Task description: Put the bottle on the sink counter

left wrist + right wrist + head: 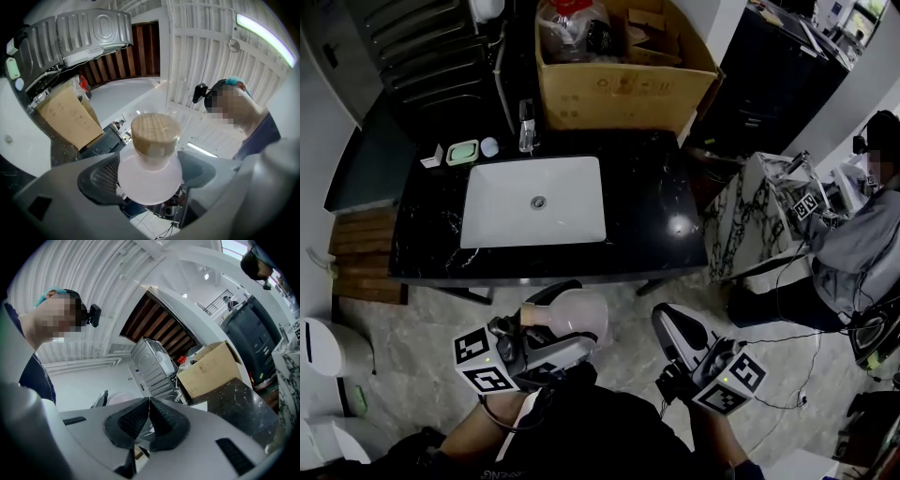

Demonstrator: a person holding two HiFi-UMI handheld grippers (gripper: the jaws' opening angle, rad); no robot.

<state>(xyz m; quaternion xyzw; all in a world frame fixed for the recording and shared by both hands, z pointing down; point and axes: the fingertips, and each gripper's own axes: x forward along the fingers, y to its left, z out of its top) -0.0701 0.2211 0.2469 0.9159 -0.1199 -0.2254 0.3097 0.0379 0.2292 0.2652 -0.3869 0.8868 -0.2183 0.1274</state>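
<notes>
A pale pink bottle [577, 316] with a round wooden cap [155, 133] is held in the air below the front edge of the black marble sink counter [652, 192]. My left gripper [551, 323] is shut on the bottle's neck, and in the left gripper view the pink shoulder [149, 180] fills the gap between the jaws. My right gripper [673, 323] hangs beside it to the right, shut with nothing in it; its black pads [136, 420] meet in the right gripper view. Both grippers are off the counter, over the floor.
A white basin [534, 202] is set in the counter, with a faucet [526, 127] and green soap dish [461, 152] behind it. A cardboard box [623, 70] stands at the back. To the right are a marble-patterned stand [750, 220] and a seated person [862, 244].
</notes>
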